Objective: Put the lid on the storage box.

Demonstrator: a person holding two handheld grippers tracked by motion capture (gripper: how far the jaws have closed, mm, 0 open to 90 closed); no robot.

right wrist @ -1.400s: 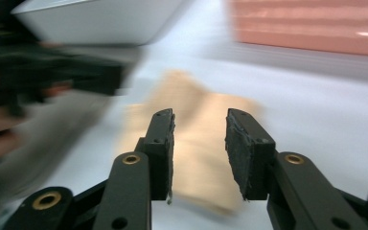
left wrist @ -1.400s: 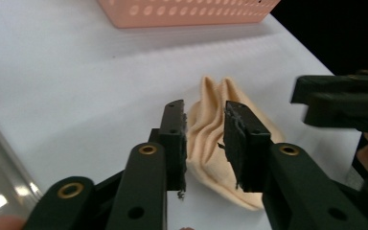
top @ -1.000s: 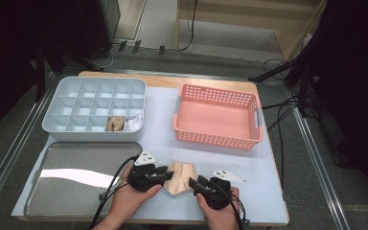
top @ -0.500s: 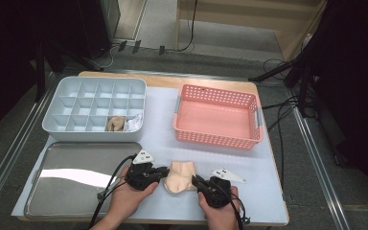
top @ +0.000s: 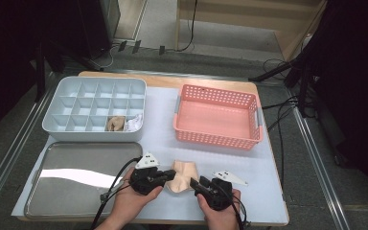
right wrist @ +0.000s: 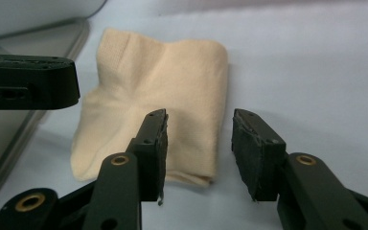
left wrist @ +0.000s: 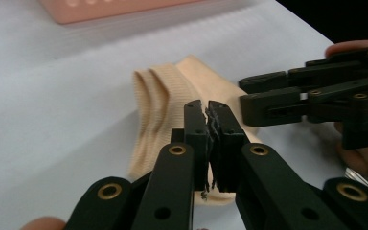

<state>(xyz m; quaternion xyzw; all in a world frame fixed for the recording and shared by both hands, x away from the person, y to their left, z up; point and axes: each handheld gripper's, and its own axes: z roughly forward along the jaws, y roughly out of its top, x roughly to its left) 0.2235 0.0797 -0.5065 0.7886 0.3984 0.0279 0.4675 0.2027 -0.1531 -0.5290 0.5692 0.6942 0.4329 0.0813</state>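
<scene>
Beige folded sock [top: 182, 175] laid on white table cover [top: 268, 167] near front edge, flanked by both grippers, left gripper [left wrist: 209, 111] jaws pressed together above it, right gripper [right wrist: 199, 125] jaws held apart before it.

Left tongs [left wrist: 207, 139], jaws pressed together, over the beige sock [left wrist: 172, 91].

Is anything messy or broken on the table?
Nothing looks broken or spilled. The beige sock lies folded and a bit rumpled between the two grippers. The left gripper has worn, ragged pads, pressed shut. The organizer holds a beige bundle and a white one; the basket sits straight.
</scene>
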